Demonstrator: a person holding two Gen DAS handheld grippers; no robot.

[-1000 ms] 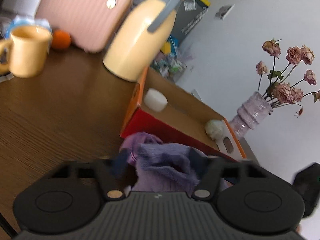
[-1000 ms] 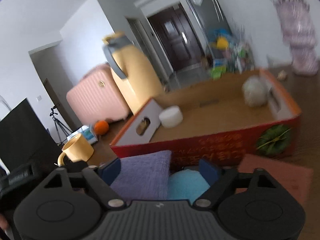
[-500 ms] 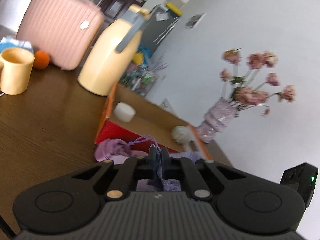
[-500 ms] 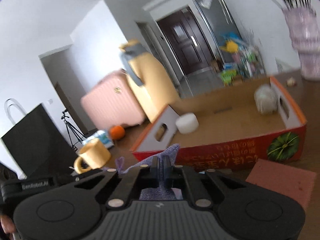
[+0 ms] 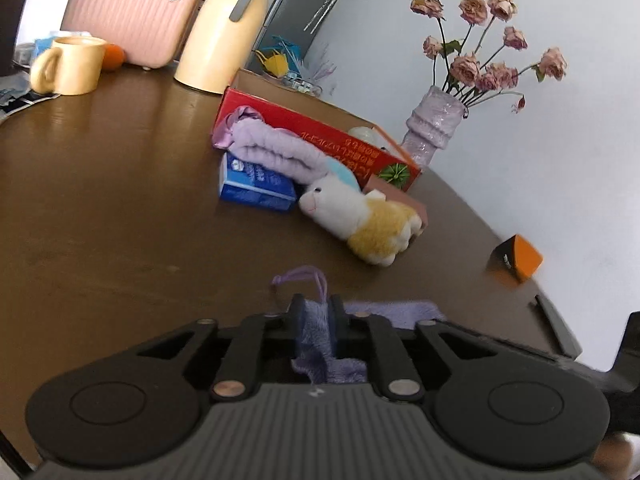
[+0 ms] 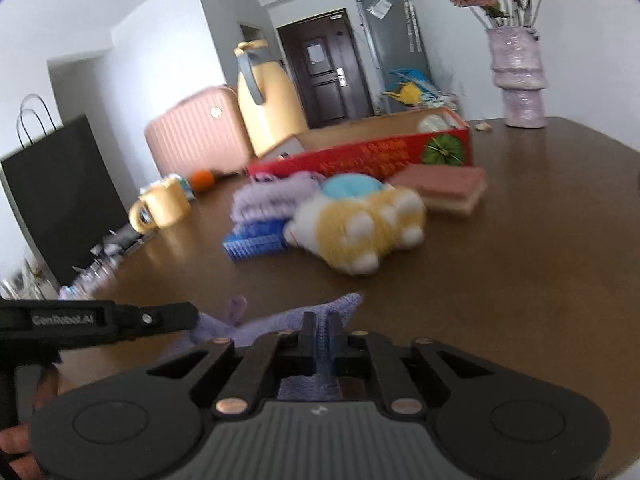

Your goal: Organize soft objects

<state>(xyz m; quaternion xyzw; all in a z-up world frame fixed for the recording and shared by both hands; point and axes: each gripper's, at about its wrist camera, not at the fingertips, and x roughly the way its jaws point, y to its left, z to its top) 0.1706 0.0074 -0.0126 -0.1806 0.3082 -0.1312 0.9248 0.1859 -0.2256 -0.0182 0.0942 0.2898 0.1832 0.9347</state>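
Note:
Both grippers hold one purple towel (image 5: 394,312) low over the brown table (image 5: 120,240). The left gripper (image 5: 316,308) pinches an edge of it beside its cord loop, jaws easing open with the cloth still pressed between them. The right gripper (image 6: 321,326) clamps another part of the purple towel (image 6: 280,320), its jaws also opening slightly around the cloth. Ahead lie a white and yellow plush toy (image 5: 360,216) (image 6: 360,224), a rolled lilac towel (image 5: 272,148) (image 6: 272,196) on a blue tissue pack (image 5: 256,184), and a red cardboard box (image 5: 320,136) (image 6: 360,156).
A pink sponge block (image 6: 440,184) lies by the box. Behind stand a yellow mug (image 5: 72,64), a cream thermos jug (image 5: 224,28), a pink case (image 5: 132,12) and a vase of dried roses (image 5: 432,124). An orange-and-black small box (image 5: 518,258) sits near the right table edge.
Both grippers went from open around the purple towel to clamped on it. They have pulled back from the red box with the towel, so the plush toy and rolled towel now show ahead.

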